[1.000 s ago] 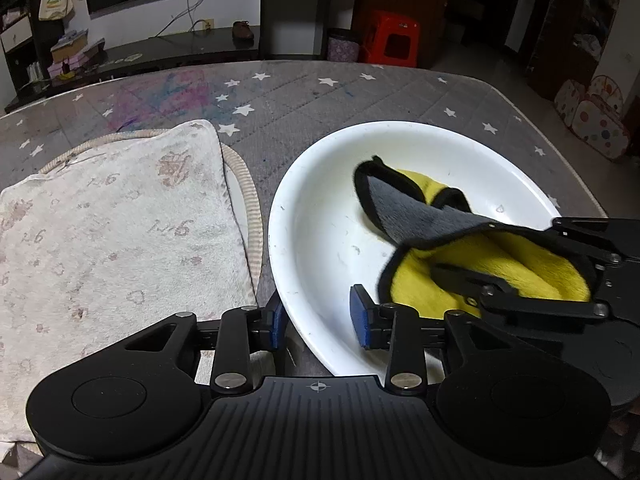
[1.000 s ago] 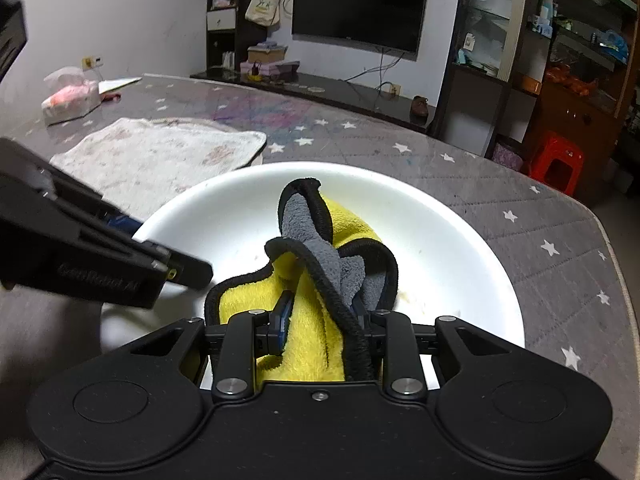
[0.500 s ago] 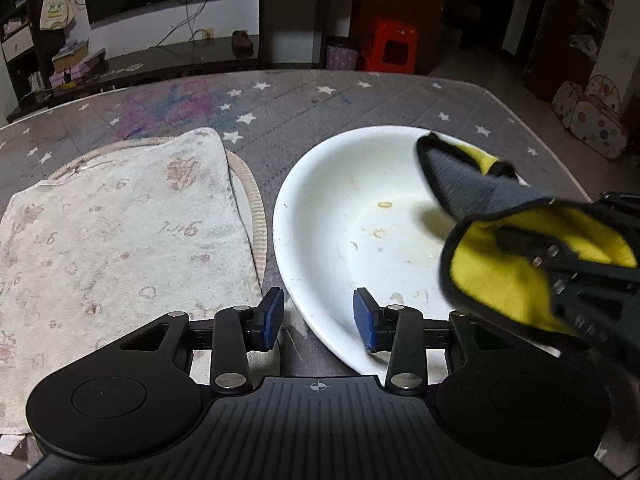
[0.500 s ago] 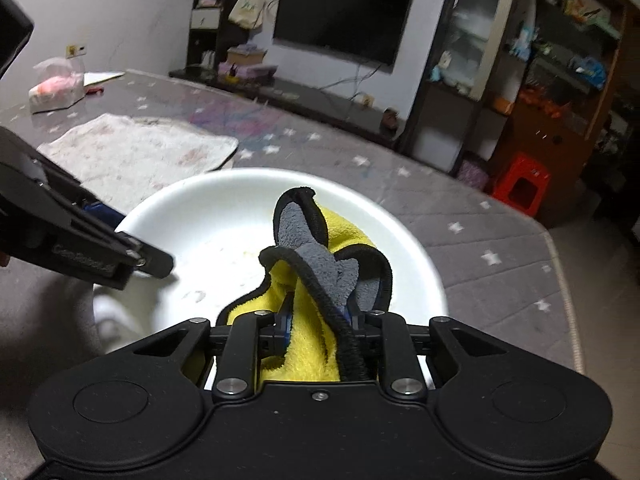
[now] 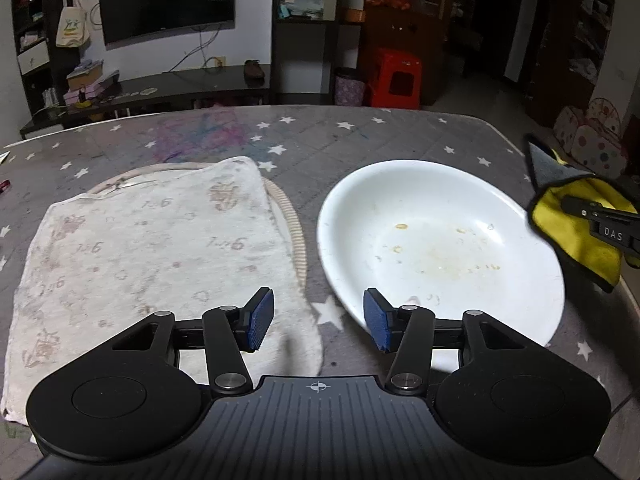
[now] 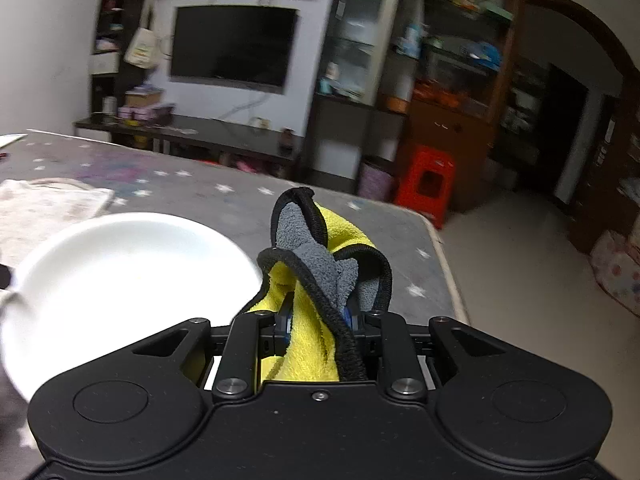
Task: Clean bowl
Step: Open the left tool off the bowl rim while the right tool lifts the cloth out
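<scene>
A wide white bowl (image 5: 440,240) sits on the grey star-patterned table, with yellowish smears and crumbs on its bottom. My left gripper (image 5: 319,316) hovers just before the bowl's near left rim; its jaws are opening and nothing is between the blue pads. In the right wrist view my right gripper (image 6: 320,316) is shut on a yellow and grey cloth (image 6: 316,280) with black trim, held off the bowl's (image 6: 120,276) right side. The same cloth (image 5: 576,232) shows at the right edge of the left wrist view.
A pale stained towel (image 5: 152,264) lies over a woven mat (image 5: 294,224) left of the bowl. The table's right edge (image 6: 444,264) runs close to the held cloth. Beyond the table stand a red stool (image 5: 394,78) and a TV bench (image 5: 160,92).
The right gripper carried the cloth out of the bowl to the right, baring the smeared bottom. The left gripper's jaws spread wider and drew back from the bowl's rim.
</scene>
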The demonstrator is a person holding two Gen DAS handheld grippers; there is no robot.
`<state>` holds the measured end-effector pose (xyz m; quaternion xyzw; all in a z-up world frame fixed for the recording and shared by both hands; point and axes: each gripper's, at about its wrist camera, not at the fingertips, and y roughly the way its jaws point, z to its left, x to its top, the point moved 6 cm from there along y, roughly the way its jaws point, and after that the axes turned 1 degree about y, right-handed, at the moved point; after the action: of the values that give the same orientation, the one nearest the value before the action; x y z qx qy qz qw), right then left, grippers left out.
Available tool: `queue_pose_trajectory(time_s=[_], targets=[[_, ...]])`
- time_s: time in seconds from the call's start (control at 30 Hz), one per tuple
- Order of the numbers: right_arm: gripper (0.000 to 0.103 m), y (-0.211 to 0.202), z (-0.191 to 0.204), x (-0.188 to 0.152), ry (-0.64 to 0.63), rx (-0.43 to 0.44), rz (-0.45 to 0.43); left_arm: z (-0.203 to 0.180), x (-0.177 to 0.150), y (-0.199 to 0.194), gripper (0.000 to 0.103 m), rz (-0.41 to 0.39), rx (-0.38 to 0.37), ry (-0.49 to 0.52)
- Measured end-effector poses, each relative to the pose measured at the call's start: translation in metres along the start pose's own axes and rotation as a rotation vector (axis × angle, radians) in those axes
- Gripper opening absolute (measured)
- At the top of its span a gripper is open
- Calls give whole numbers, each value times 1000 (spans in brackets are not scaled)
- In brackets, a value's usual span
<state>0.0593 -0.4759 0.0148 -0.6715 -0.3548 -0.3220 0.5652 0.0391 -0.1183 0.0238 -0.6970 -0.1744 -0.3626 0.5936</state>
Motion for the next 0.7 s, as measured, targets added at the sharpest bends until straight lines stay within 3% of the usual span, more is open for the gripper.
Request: queue_pose_trajectory(time_s=[0.17,0.53,0.63,0.7], targets=[[24,18,-7,-18,11,-36,52,5,-1,1,53,8,4,-9],[24,25,7,-40,88,118,100,4,-6,4,57,17,18,-9],[31,18,4,-40,61,106,91,5,-7,5,59,16,29,-12],[41,10,3,-38,58,104,76,4,-8,5,60,14,35,-13]])
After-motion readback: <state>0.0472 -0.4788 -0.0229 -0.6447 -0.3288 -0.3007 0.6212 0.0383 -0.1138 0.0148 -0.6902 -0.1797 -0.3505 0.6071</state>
